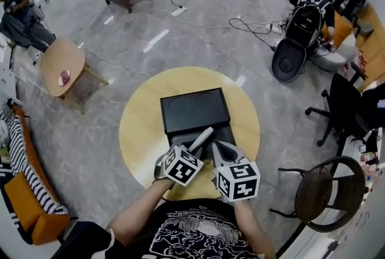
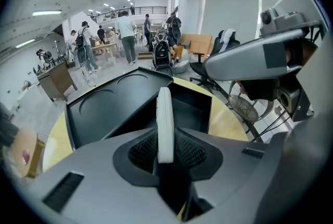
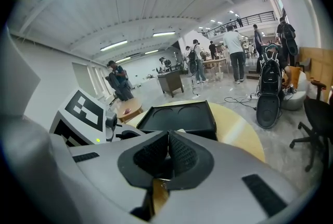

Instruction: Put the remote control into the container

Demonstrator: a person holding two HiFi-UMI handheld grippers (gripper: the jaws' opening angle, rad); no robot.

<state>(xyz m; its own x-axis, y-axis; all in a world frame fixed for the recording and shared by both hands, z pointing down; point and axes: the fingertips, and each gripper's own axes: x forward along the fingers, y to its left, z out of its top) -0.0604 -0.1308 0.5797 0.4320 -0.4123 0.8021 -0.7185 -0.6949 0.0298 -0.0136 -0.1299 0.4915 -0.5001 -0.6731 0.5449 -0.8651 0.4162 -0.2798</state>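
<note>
The person's black shirt (image 1: 198, 234) is filling the near edge of the head view, with both forearms reaching toward the container (image 1: 224, 131). On the near side of the container, the left gripper (image 1: 192, 153) is clamping its jaws on the near end of the remote control (image 1: 202, 139). The left gripper view is showing the white remote control (image 2: 165, 119) standing on edge between the pads, its free end jutting out over the container's open well (image 2: 193, 106). Beside it, the right gripper (image 1: 224, 151) is hovering just short of the container's near wall with its jaws (image 3: 167, 153) pressed together on nothing. The remote control is looking light, stiff and smooth, probably slick plastic. Held only at one end, it is likely to pivot, so a grip nearer its middle would seem steadier. The well is looking dark and bare as far as the views are showing. The lid (image 1: 194, 109) is lying open on the far side of the container, with two shallow round hollows in it. The round yellow table (image 1: 138, 125) is carrying the container. Beyond it, cables are trailing over the grey floor (image 1: 180, 41) and people are standing far off.
</note>
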